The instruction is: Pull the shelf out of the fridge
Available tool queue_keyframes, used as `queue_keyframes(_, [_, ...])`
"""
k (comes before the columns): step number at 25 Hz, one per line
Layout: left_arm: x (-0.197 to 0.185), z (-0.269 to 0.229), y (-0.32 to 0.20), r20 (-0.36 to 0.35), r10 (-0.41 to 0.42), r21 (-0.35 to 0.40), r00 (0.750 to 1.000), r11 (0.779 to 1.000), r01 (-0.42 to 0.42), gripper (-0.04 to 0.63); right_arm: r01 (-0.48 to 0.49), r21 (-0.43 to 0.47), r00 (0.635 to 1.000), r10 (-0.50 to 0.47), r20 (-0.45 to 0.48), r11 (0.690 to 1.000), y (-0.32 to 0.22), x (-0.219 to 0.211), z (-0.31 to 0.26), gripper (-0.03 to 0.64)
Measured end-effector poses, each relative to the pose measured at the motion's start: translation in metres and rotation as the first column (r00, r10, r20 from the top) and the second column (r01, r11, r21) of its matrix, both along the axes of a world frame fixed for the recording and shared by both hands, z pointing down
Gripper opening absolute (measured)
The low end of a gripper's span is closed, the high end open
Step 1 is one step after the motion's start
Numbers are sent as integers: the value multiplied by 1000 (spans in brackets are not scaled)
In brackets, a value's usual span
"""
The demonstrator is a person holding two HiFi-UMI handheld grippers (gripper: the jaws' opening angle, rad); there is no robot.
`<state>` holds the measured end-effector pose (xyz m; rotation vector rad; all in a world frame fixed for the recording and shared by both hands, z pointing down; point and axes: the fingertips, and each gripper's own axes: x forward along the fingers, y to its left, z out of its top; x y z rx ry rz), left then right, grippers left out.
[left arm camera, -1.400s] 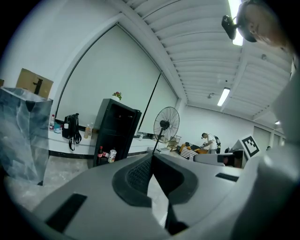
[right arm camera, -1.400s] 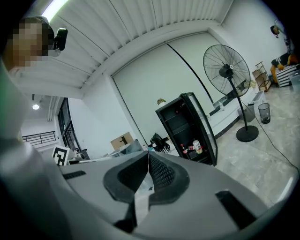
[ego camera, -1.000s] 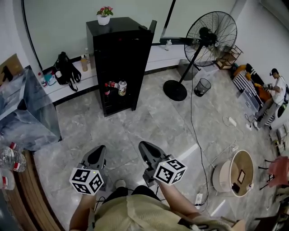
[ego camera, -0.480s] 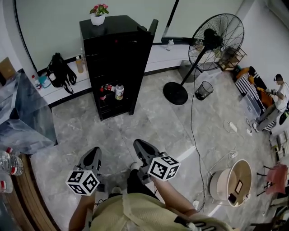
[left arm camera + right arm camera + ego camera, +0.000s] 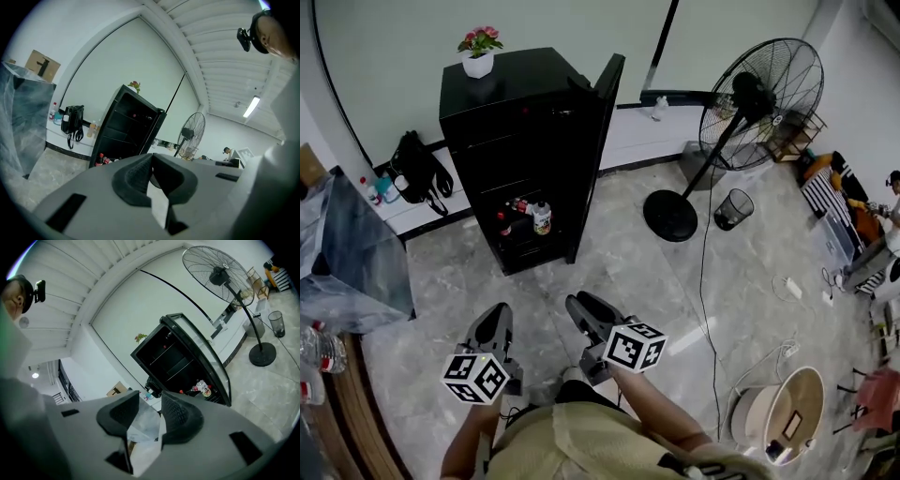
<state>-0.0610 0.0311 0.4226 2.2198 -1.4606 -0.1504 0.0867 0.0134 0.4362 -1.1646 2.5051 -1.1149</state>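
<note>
The black fridge [image 5: 516,141] stands far ahead against the wall, with its door [image 5: 602,122] swung open to the right. Its dark shelves [image 5: 177,363] show inside, and bottles [image 5: 531,216] stand on the lowest level. Both grippers hang low in front of the person, well short of the fridge. My left gripper [image 5: 496,317] is shut with nothing in it; in the left gripper view [image 5: 151,161] its pads meet. My right gripper [image 5: 581,307] is opening its jaws, and a bare gap [image 5: 150,411] shows between the pads.
A potted flower [image 5: 478,54] sits on top of the fridge. A tall pedestal fan [image 5: 748,103], a waste bin [image 5: 733,208] and floor cables lie to the right. A black bag [image 5: 417,173] leans on the left ledge. A plastic-wrapped bulk [image 5: 342,253] and a wooden counter edge [image 5: 366,394] stand at the left.
The view has drawn closer to the fridge, which now sits larger and further left. Both grippers stay low near the body. The right gripper's fingers have parted.
</note>
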Motion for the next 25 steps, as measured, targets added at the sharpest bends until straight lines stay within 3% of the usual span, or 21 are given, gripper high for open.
queue_keyframes(5, [16,6,-26,18,-38,-6,999,999,38,2,53,-40,997,-50,55,998,-32,14,14,208])
queue_keyframes(10, [11,14,-29,69,-73,-33,995,997,75,2,52,-104,989,-36,143,993,-61,13,27,221])
queue_keyframes(18, [-22,30,-54,26,-192,-58,981,979,193,2,54,-165,973,-15,231,985,-100,-8,34,221])
queue_keyframes(25, [-17,45,-114,60,-141,-30,988,989,143,2,39,-233,971,18,237,972,-150,-28,67,221])
